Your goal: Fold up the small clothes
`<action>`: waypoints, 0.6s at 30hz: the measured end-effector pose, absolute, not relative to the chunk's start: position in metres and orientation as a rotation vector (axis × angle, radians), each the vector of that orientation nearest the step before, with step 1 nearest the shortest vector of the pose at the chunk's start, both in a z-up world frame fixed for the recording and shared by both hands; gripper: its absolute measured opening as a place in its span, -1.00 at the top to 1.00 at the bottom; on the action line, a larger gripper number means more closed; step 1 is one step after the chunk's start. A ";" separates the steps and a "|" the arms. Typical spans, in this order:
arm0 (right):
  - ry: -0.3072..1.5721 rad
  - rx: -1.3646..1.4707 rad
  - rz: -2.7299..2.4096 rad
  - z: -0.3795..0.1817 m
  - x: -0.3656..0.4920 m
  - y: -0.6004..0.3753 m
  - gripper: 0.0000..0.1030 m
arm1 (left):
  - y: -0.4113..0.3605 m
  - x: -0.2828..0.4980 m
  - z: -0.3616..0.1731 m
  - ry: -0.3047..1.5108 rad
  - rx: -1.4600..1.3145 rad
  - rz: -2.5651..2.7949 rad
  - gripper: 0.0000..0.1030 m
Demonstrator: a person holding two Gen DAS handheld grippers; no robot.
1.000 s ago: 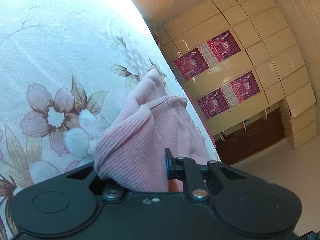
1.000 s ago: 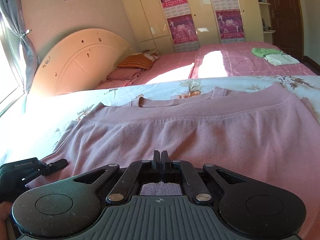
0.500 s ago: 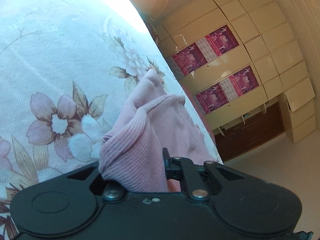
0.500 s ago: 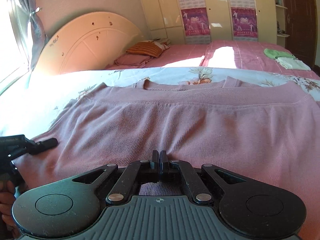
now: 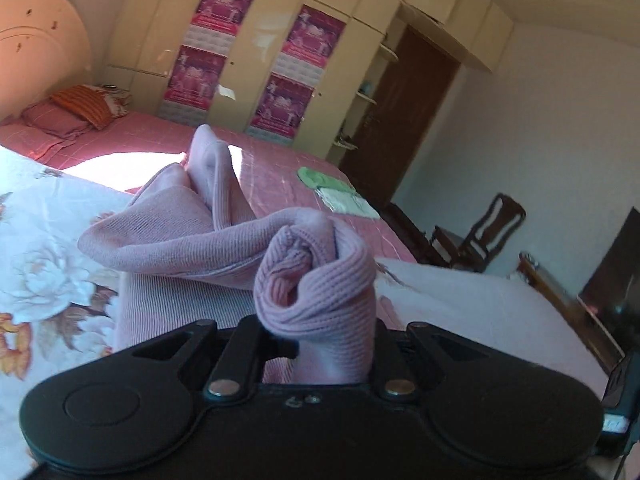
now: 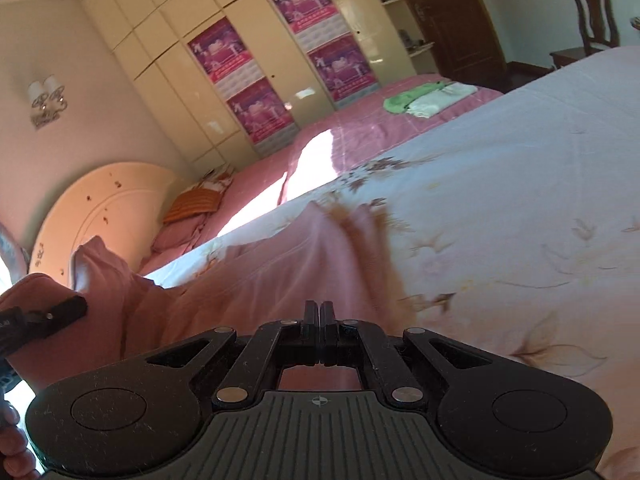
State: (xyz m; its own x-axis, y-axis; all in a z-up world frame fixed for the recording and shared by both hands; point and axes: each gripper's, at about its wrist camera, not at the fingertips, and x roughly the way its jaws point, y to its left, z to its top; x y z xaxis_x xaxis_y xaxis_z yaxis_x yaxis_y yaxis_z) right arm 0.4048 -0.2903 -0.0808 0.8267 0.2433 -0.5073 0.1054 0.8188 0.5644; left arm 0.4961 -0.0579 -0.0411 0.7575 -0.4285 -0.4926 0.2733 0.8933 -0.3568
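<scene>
Your left gripper [image 5: 320,344] is clamped on a bunched ribbed cuff of the pink sweater [image 5: 180,240], which hides both fingertips. Your right gripper [image 6: 320,320] has its jaws pressed together on the sweater's hem, the cloth blurred beyond them. Floral bedsheet [image 6: 520,208] lies bare to the right of the garment.

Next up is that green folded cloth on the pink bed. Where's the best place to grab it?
The green cloth lies flat, partly overlapping a white cloth. Grip its free edge farthest from the white one, coming low along the pink bedspread, so only the green piece lifts.
</scene>
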 end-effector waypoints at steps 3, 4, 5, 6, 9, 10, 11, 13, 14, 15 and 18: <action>0.604 0.626 0.065 -0.078 0.391 -0.320 1.00 | -0.139 0.502 -0.073 0.751 -0.090 -0.494 0.41; 0.609 0.631 0.058 -0.078 0.388 -0.327 1.00 | -0.156 0.501 -0.081 0.796 -0.066 -0.515 0.32; 0.607 0.645 0.052 -0.079 0.383 -0.333 1.00 | -0.166 0.491 -0.085 0.807 -0.080 -0.559 0.28; 0.604 0.660 0.054 -0.078 0.380 -0.340 0.99 | -0.166 0.482 -0.082 0.775 -0.102 -0.584 0.20; 0.568 0.668 0.063 -0.072 0.374 -0.351 0.01 | -0.135 0.458 -0.068 0.700 -0.180 -0.551 -0.19; 0.545 0.667 0.088 -0.069 0.373 -0.351 -0.19 | -0.117 0.454 -0.062 0.664 -0.215 -0.530 -0.22; 0.545 0.664 0.126 -0.066 0.376 -0.348 -0.18 | -0.099 0.453 -0.059 0.633 -0.240 -0.490 -0.24; 0.549 0.656 0.200 -0.063 0.382 -0.339 -0.06 | -0.074 0.456 -0.056 0.605 -0.230 -0.379 -0.24; 0.557 0.636 0.244 -0.063 0.391 -0.330 0.14 | -0.058 0.461 -0.058 0.603 -0.216 -0.316 -0.21; 0.564 0.610 0.271 -0.063 0.400 -0.318 0.18 | -0.047 0.475 -0.058 0.625 -0.218 -0.264 -0.21; 0.607 0.520 0.332 -0.070 0.421 -0.290 0.24 | -0.018 0.499 -0.074 0.702 -0.231 -0.202 -0.16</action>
